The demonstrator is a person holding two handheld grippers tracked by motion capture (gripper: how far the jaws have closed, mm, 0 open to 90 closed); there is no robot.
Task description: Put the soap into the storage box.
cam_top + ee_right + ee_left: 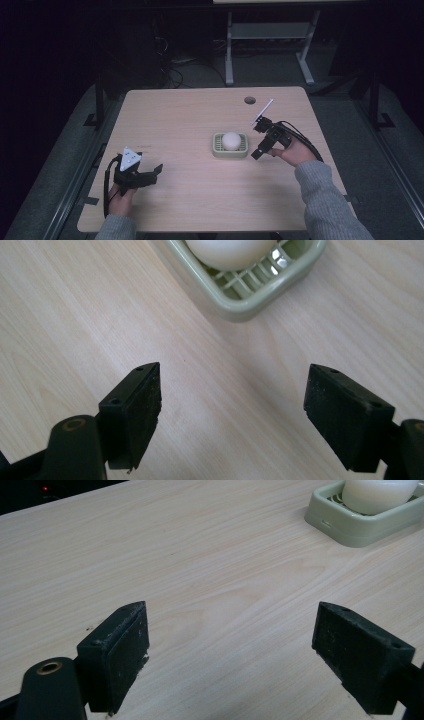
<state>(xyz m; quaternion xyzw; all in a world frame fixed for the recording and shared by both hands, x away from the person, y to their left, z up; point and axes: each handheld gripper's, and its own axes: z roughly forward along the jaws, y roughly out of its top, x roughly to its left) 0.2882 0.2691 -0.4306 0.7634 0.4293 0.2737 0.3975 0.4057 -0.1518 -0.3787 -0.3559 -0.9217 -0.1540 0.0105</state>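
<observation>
A pale green dish (230, 148) sits on the wooden surface (190, 115), a little right of its middle, with a white soap (231, 140) lying inside it on the slotted floor. The right gripper (261, 137) is held just beside the dish on its right, tilted down toward it, and its jaws stand wide apart with nothing between them. In the right gripper view the dish (260, 287) lies ahead of the jaws and clear of them, bare wood showing in the gap, and the soap (230, 251) rests at the top edge. The left gripper (150, 175) is low near the front left of the surface, well apart from the dish, its jaws also spread and empty. In the left gripper view the dish (360, 522) and soap (377, 494) sit far ahead, off to the upper right of the jaws.
</observation>
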